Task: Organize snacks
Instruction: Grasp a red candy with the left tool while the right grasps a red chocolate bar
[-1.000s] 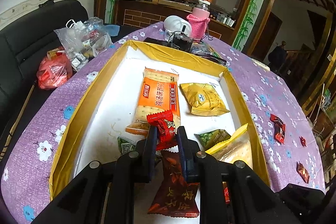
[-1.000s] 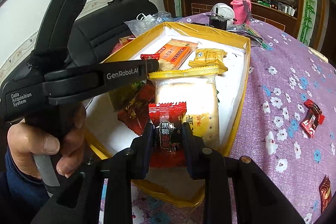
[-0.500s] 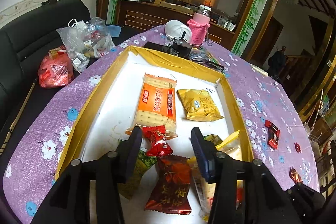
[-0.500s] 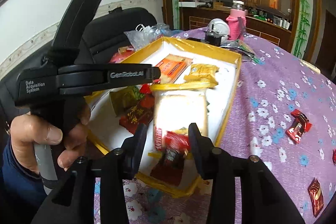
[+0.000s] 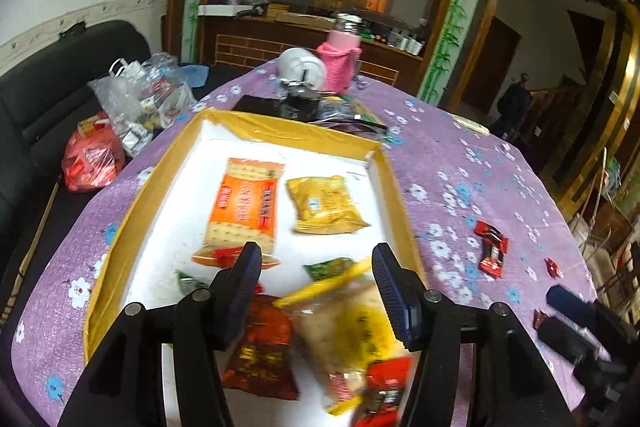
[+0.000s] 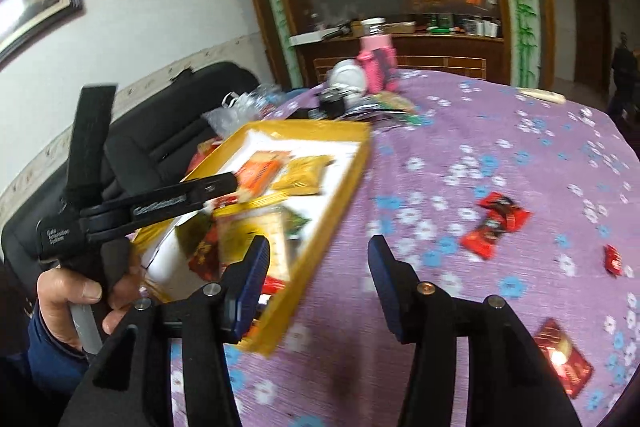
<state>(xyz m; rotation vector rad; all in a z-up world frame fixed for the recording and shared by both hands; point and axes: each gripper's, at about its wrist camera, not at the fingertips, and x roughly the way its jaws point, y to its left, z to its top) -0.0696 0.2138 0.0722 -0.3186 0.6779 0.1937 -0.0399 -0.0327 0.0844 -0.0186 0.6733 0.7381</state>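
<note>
Purple flowered cloth [image 6: 500, 155] covers the desk, and on it sits the yellow-walled tray [image 5: 136, 215] where I am collecting the snacks so they end up in one place. My left gripper [image 5: 316, 267] hangs over the near end of the tray with its jaws spread wide and nothing between them; under it lie an orange cracker pack [image 5: 244, 203], a yellow packet [image 5: 324, 203], a dark red packet [image 5: 264, 347] and a clear cracker bag [image 5: 352, 323], some overlapping. My right gripper [image 6: 318, 259] is over bare cloth just beside the tray's right wall, jaws likewise spread and empty, pointed toward the loose red candies [image 6: 496, 223] lying apart from the tray on the cloth. I judge those are the next pickup, since several wrapped pieces remain outside, including a red packet [image 6: 564, 359] near my right jaw.
</note>
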